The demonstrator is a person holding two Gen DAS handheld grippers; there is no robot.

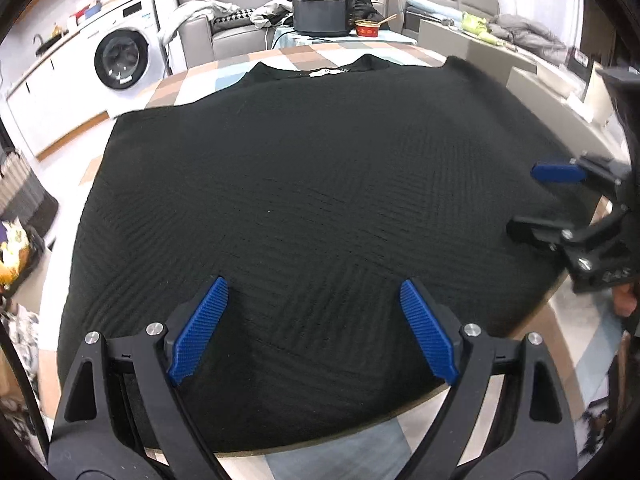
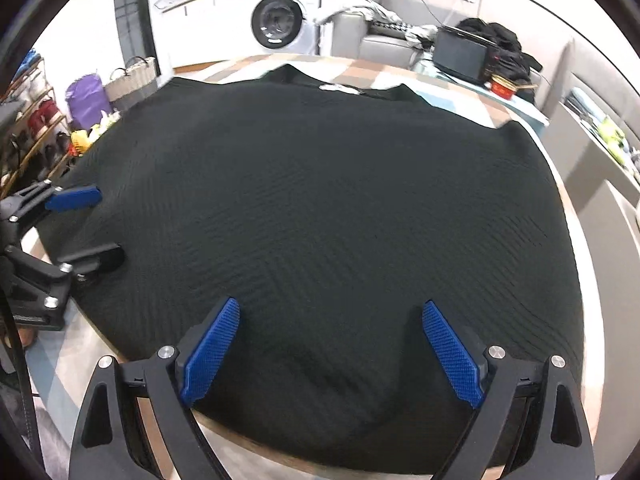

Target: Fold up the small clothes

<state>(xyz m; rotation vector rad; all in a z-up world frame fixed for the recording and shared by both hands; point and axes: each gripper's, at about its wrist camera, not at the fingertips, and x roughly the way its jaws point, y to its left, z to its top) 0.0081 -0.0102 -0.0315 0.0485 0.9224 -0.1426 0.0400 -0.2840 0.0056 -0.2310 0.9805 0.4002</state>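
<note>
A lived-in room lies behind the worktop [image 1: 188, 80]: a white washing machine [image 1: 120, 58] against the wall, a grey sofa [image 1: 208, 28] heaped with laundry, and a dark box-shaped appliance [image 1: 320, 14] with a small red bowl [image 1: 366, 28] beside it. The worktop wears a cloth of tan, pale blue and white checks. A black ribbed garment [image 1: 304, 200] lies flat across nearly the whole of it, its neckline with a white label [image 1: 324, 72] at the far edge and its near hem along the near edge.

The left tool [image 1: 314, 328] hovers over the near hem toward the garment's left part, blue pads spread wide with nothing between them. The right tool [image 2: 332, 348] sits likewise over the near hem further right, also wide apart and holding nothing. Whether the tips touch the fabric cannot be told. Each tool shows at the edge of the other's view, over the garment's side edge.
</note>
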